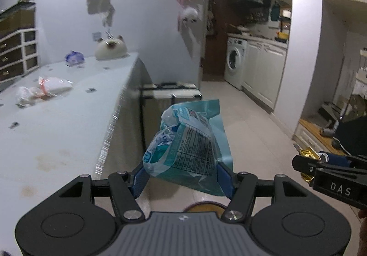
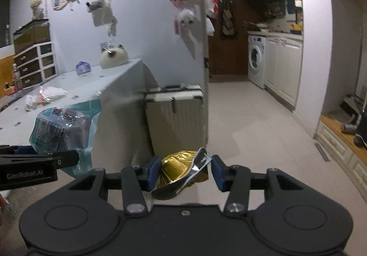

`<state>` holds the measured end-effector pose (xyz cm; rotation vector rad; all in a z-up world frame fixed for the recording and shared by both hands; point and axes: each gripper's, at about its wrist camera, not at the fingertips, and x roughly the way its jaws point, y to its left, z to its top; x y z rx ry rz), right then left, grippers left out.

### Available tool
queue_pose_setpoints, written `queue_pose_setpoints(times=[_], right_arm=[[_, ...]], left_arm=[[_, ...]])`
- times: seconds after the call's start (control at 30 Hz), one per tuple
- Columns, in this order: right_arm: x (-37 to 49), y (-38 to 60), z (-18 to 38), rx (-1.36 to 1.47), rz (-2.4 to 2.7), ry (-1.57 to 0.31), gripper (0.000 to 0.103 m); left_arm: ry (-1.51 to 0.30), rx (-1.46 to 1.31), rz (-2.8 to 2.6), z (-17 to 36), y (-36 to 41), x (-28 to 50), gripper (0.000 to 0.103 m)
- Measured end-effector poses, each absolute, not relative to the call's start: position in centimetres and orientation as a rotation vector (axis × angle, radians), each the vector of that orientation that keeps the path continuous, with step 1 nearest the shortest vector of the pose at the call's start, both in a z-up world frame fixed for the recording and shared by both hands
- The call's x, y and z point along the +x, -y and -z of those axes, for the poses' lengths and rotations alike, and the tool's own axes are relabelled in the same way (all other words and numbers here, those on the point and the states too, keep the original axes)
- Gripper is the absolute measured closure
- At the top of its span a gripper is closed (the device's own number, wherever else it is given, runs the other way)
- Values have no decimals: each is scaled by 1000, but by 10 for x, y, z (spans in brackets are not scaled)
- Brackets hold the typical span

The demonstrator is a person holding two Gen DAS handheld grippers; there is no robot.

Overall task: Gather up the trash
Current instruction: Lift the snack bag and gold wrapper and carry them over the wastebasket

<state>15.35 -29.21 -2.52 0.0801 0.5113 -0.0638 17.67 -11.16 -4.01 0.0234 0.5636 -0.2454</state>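
My left gripper is shut on a crumpled teal plastic package printed with text, held in the air past the end of the white table. The same teal package appears at the left of the right wrist view. My right gripper is shut on a gold and silver foil wrapper, above the floor in front of a suitcase. In the left wrist view, that foil wrapper shows at the right edge. Crumpled white wrappers and a purple-white bag lie on the table.
A white cat-shaped object sits at the table's far end. A pale suitcase stands against the table's end panel. The tiled floor runs ahead to a washing machine and white cabinets. A drawer unit stands at the far left.
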Motion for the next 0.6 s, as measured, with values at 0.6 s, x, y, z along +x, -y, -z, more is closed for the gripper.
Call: queue_pose_setpoints(times=[0.6], right_arm=[[191,349,152,145,151,-764,54]], left_arm=[[-824,60,307,173,172,248,40]])
